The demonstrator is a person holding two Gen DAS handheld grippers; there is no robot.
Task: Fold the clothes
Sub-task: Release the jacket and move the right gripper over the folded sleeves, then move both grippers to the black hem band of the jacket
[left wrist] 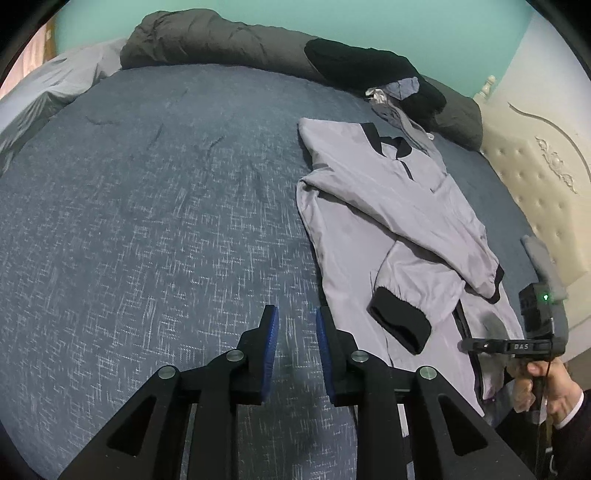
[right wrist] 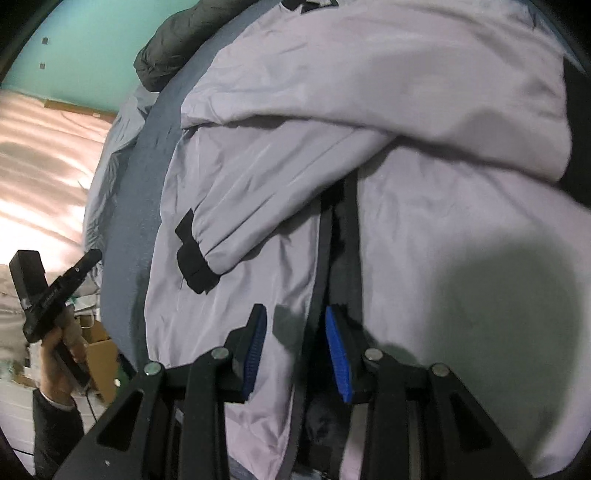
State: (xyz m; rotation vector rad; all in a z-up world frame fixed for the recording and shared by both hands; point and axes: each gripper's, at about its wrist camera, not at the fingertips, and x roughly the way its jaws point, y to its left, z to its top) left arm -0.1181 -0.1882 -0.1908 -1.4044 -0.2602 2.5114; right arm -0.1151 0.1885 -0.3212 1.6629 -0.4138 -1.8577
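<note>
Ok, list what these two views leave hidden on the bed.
- Jacket hem: right wrist view, behind the right gripper.
- Jacket collar: same view, cut by the top edge.
- Small crumpled garments: left wrist view, too small to identify, partly under a black garment.

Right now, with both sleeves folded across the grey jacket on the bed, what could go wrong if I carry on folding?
1. The right gripper hangs open over the jacket at its zipper opening; closing there may catch only one front panel.
2. The crossed sleeves, ending in the black cuff, lie loose and could slide off when the hem lifts.
3. The left gripper is over the bare bedspread, holding nothing, so the fold may go lopsided.
</note>
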